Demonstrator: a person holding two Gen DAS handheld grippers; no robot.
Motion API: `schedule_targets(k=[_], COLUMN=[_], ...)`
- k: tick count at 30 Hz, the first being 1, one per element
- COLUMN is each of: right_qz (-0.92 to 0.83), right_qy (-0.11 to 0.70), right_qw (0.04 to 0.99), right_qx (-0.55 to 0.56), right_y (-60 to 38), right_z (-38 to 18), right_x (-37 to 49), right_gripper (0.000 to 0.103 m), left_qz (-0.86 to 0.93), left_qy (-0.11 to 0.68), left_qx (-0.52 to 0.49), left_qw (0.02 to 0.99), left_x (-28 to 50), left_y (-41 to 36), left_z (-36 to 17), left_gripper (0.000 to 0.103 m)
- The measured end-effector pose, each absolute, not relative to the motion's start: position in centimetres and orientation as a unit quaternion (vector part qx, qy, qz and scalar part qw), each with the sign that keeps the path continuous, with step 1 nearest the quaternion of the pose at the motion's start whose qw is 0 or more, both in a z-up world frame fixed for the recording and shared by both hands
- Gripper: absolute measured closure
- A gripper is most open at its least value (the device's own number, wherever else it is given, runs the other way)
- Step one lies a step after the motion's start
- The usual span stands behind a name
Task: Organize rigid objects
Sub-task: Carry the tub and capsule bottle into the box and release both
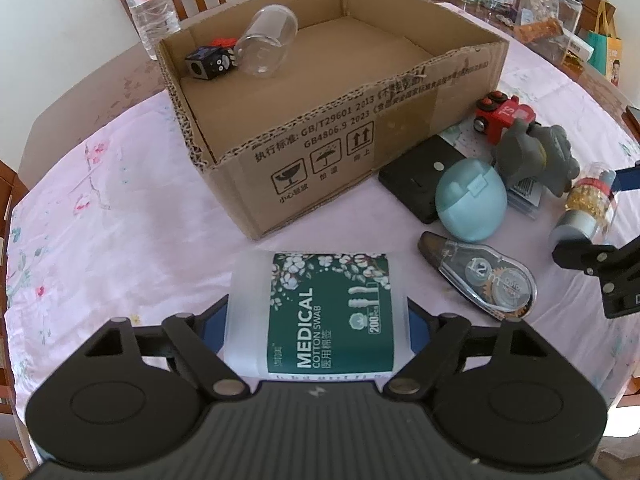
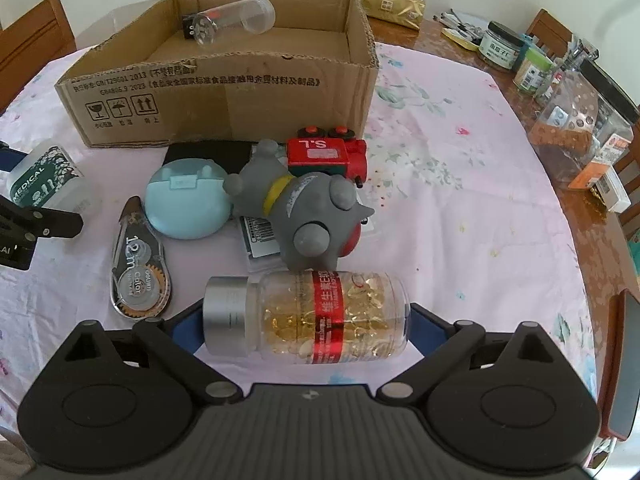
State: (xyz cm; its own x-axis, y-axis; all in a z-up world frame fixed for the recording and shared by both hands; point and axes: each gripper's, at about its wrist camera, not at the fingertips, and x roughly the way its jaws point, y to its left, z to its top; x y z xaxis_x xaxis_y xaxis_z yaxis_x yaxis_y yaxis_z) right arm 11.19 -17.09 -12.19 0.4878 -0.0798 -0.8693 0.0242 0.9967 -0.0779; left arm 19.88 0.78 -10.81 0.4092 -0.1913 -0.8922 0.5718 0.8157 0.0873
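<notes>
Left gripper (image 1: 318, 320) clamped on a cotton swab container (image 1: 320, 312), blue pads pressed to both its sides, held just off the near wall of the cardboard box (image 1: 360, 120) over the pink tablecloth (image 1: 120, 220). Right gripper (image 2: 306, 318) closed around a capsule bottle (image 2: 308, 316), lying crosswise between the fingers, silver cap to the left, gold capsules and a red label showing. Inside the box, at its far left corner, a clear jar (image 1: 266, 40) on its side, touching a black cube (image 1: 210, 62). Outside the box, by its near right corner, a cluster on the cloth: red toy train (image 2: 326, 154) just beside the box wall, grey toy animal (image 2: 304, 208) on its side against the train, pale blue egg-shaped case (image 2: 186, 202) resting partly on a flat black item (image 1: 420, 176), and a correction tape dispenser (image 2: 138, 272) near the case. Along the table's far right edge, jars (image 2: 500, 46) and packets on bare wood.
</notes>
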Motion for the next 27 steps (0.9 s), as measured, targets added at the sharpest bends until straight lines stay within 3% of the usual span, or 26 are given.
schedule_targets(k=[18,27], right_qz=[-0.006,0.031], right_qy=[0.517,0.492], right_qw=[0.854,0.869], right_qx=[-0.051,-0.047], right_y=[-17.2,-17.6], right_z=[-10.6,-6.8], right_x=[10.8,11.2], right_gripper=[0.006,0.006], left_qz=[-0.257,-0.300], left_qy=[0.484,0.464], left_qx=[0.199,0.193], left_qw=[0.812,0.811], left_x=[19.9,19.6], left_y=[1.2,1.1], left_z=[-9.3,-4.6], left_gripper=[0.020,0.020])
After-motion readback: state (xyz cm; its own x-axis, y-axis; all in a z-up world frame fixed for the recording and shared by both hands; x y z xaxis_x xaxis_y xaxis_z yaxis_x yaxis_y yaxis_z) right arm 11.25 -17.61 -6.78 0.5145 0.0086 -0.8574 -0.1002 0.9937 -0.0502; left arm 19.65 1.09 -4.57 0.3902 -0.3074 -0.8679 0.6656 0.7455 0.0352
